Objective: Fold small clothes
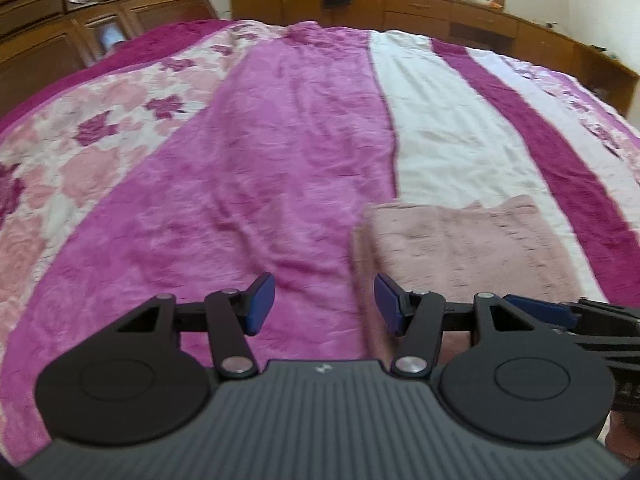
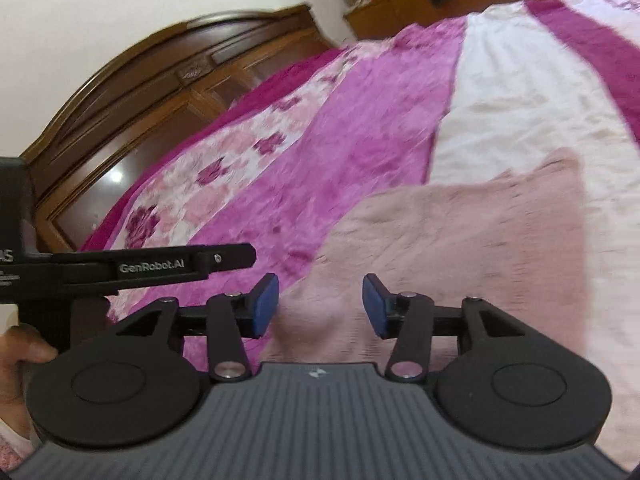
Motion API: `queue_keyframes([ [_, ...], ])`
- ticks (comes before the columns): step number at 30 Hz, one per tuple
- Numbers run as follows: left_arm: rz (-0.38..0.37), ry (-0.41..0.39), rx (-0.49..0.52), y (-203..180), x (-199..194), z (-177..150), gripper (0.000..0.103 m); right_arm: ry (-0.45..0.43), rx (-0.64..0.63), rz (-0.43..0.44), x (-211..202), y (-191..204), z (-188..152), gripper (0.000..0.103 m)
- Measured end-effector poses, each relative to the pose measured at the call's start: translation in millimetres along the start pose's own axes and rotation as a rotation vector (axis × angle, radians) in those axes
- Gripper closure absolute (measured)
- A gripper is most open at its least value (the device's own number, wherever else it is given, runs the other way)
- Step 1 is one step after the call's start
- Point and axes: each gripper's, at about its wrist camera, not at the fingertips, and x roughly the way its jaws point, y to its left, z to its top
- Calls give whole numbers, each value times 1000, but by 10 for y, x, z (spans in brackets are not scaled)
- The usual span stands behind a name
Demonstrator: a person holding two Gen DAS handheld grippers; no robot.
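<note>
A pale pink knitted garment (image 1: 464,248) lies folded flat on the bed, to the right in the left wrist view. It fills the lower middle of the right wrist view as the same pale pink garment (image 2: 460,236). My left gripper (image 1: 324,306) is open just left of the garment's left edge, nothing between its blue pads. My right gripper (image 2: 320,306) is open above the garment's near part, holding nothing. The right gripper's blue pad and black linkage (image 1: 560,314) show at the right edge of the left wrist view. The left gripper's body (image 2: 120,268) crosses the left side of the right wrist view.
The bed carries a magenta, white and floral pink cover (image 1: 280,140). A dark wooden headboard (image 1: 60,28) stands at the left. A low wooden cabinet (image 1: 440,12) with clothes and books on top runs along the far side. A hand (image 2: 20,364) holds the left gripper.
</note>
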Motion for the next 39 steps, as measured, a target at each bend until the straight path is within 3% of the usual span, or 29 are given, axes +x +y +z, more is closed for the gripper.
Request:
queue_keyframes([
  [7, -97, 47, -3, -270, 319, -6, 46, -92, 18, -178, -421, -394, 15, 46],
  [14, -114, 56, 7, -418, 639, -132, 47, -104, 53, -327, -504, -785, -124, 46],
  [15, -116, 44, 6, -417, 660, -154, 53, -99, 62, -332, -493, -830, -162, 46],
  [17, -117, 27, 15, -425, 698, -181, 84, -96, 76, -321, -470, -894, -225, 45],
  [22, -75, -1, -4, -331, 673, -159, 89, -58, 83, -258, -335, -800, -311, 44],
  [26, -33, 31, -6, -181, 828, -225, 89, -50, -60, -313, -182, -507, -349, 43],
  [34, -80, 29, -21, -167, 736, -220, 85, -43, 30, -282, -262, -670, -312, 36],
  [35, -88, 34, -31, -161, 720, -213, 78, -42, 54, -269, -282, -718, -302, 34],
  [38, -129, 40, -71, -126, 685, -168, 41, -48, 142, -232, -314, -853, -269, 34],
  [39, -139, 35, -81, -126, 687, -156, 40, -48, 167, -225, -315, -893, -260, 34],
])
